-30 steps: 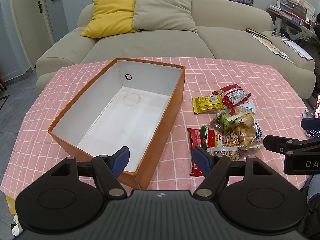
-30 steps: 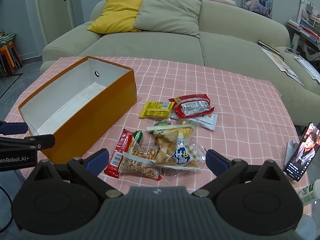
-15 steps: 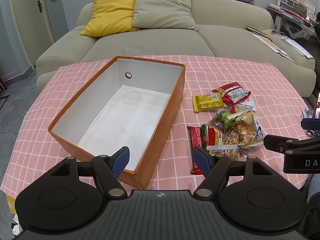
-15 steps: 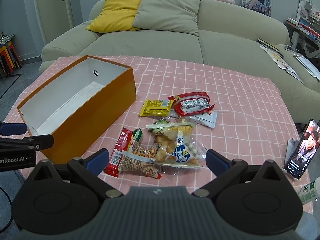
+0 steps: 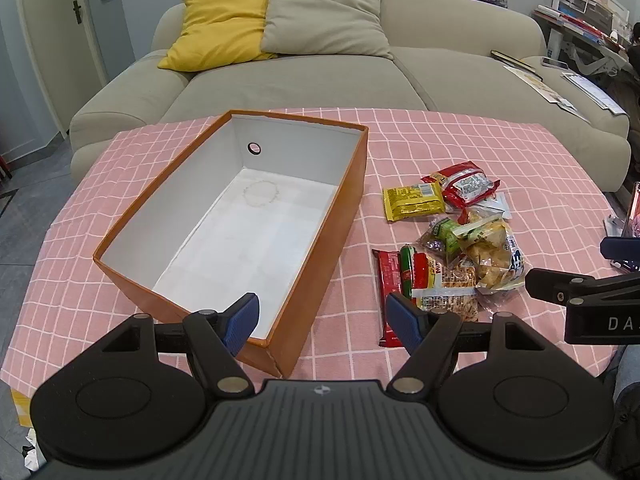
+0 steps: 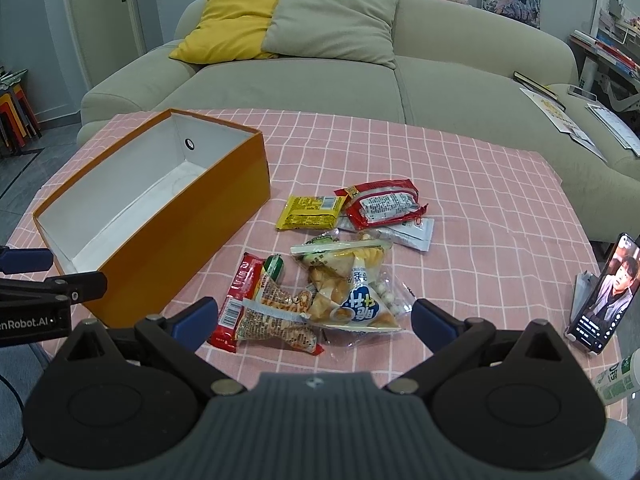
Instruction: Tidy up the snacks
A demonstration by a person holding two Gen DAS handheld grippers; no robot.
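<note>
An empty orange box [image 5: 344, 216] [image 6: 192, 216] with a white inside stands on the pink checked tablecloth. To its right lies a heap of snacks: a yellow packet [image 5: 412, 202] [image 6: 312, 212], a red packet [image 5: 466, 186] [image 6: 382, 204], a clear bag of pastries [image 5: 492, 252] [image 6: 348, 284] and a red wafer bar [image 5: 390, 276] [image 6: 236, 300]. My left gripper [image 5: 322, 322] is open and empty above the box's near right corner. My right gripper [image 6: 314, 320] is open and empty just in front of the snack heap.
A beige sofa [image 5: 304, 72] with yellow and grey cushions stands behind the table. A phone [image 6: 604, 292] leans upright at the table's right edge beside a green-labelled bottle [image 6: 616, 380]. Papers lie on the sofa's right end [image 6: 560, 116].
Both grippers have drawn back and up slightly, so the box and snacks sit a little lower in view. Nothing on the table has moved. Both grippers stay open.
</note>
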